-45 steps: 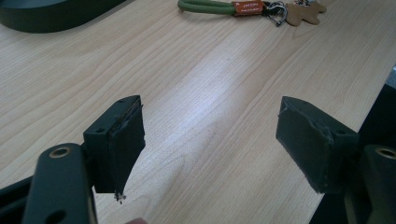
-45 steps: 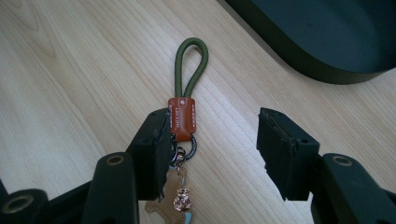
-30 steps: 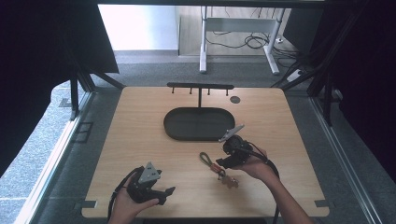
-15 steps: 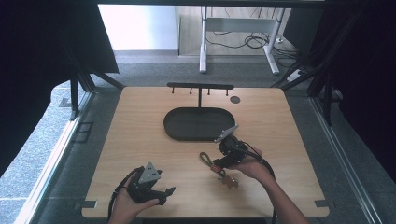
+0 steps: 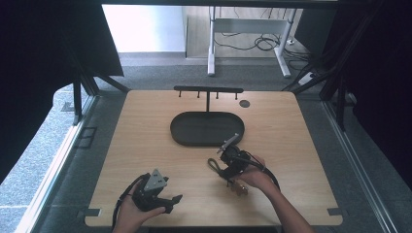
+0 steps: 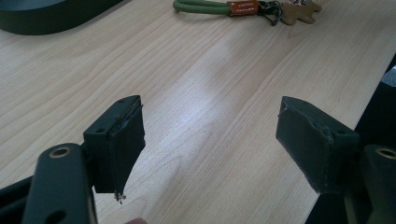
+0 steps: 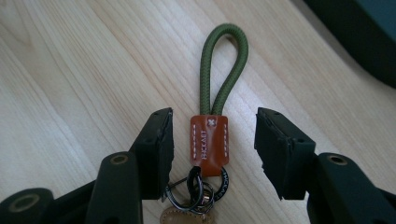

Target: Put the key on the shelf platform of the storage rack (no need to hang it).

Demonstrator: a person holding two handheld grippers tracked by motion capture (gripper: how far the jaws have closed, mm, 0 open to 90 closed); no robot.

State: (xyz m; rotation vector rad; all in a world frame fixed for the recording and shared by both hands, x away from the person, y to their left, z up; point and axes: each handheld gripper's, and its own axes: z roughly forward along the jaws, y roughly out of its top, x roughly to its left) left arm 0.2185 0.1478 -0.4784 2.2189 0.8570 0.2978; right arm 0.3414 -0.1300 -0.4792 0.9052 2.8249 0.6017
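Right tool [image 7: 210,154] over keychain [image 7: 209,140], wooden table [image 5: 145,145].

Key fob [image 7: 209,144]: I see an olive-green braided cord loop, an orange-brown leather tab with pale stitching and lettering, dark metal rings and a tan tag below. Worktop [image 5: 145,145]: light wood, fine straight grain. Tray [image 5: 207,129]: flat black oval. Both tools, right tool [image 7: 211,147] and left tool [image 6: 210,140], have matte black jaws.

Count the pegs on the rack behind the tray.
4, hanging along the rack's bar behind the tray: two left of the post, two right. Small in the high view; more may be hidden.
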